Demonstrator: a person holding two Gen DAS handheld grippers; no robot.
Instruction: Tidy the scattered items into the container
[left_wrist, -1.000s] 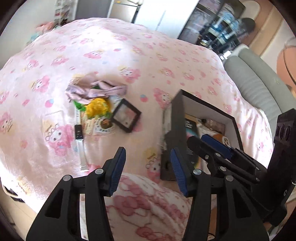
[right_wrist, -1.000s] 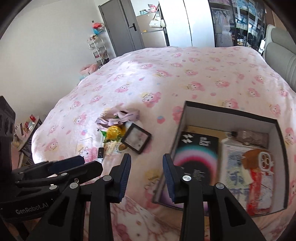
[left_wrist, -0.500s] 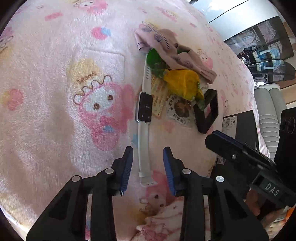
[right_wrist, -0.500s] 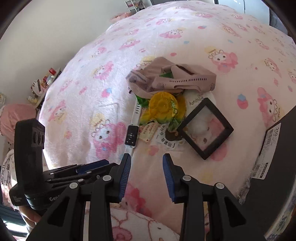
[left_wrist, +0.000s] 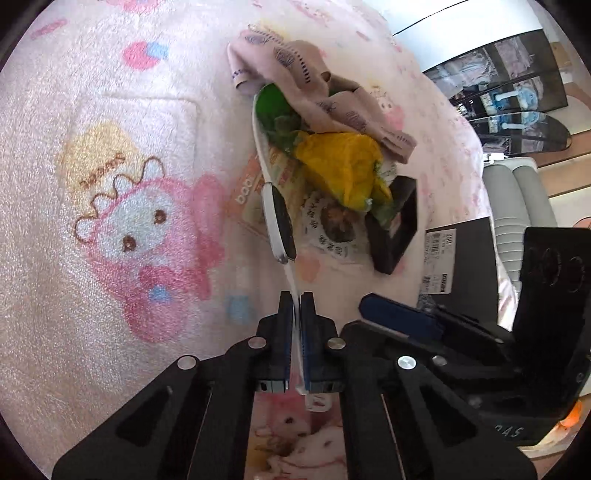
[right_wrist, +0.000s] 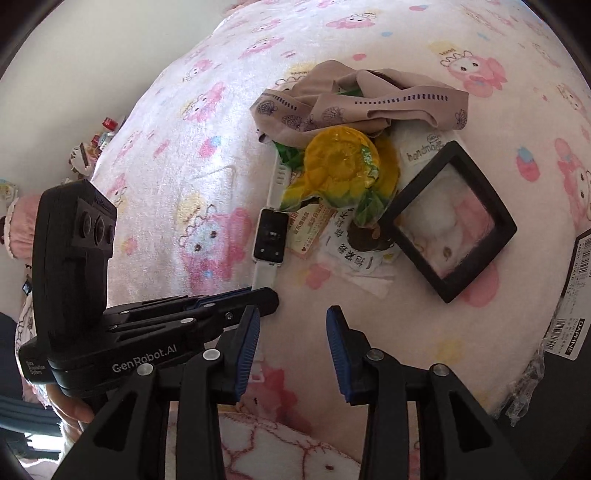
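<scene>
A white smartwatch (left_wrist: 277, 218) with a black face lies on the pink bedspread; it also shows in the right wrist view (right_wrist: 271, 236). My left gripper (left_wrist: 295, 306) is shut on the watch's near strap end. My right gripper (right_wrist: 291, 332) is open and empty, just right of the left gripper. Beside the watch lies a pile: a beige patterned cloth (right_wrist: 354, 99), a yellow and green packet (right_wrist: 340, 166), paper sachets (right_wrist: 351, 247) and a black square frame (right_wrist: 448, 225). The black container box (left_wrist: 458, 254) shows only by its labelled side at the right.
The bed's rounded edge (right_wrist: 147, 110) falls away at the left, with small items on the floor beyond. A grey headboard or sofa (left_wrist: 517, 199) and dark shelves (left_wrist: 517, 92) stand behind the box. A second pink blanket fold (right_wrist: 277, 443) lies near me.
My left gripper has gone from open above the watch strap to shut on its near end, and the watch has tilted on edge. My right gripper has moved closer to the pile.
</scene>
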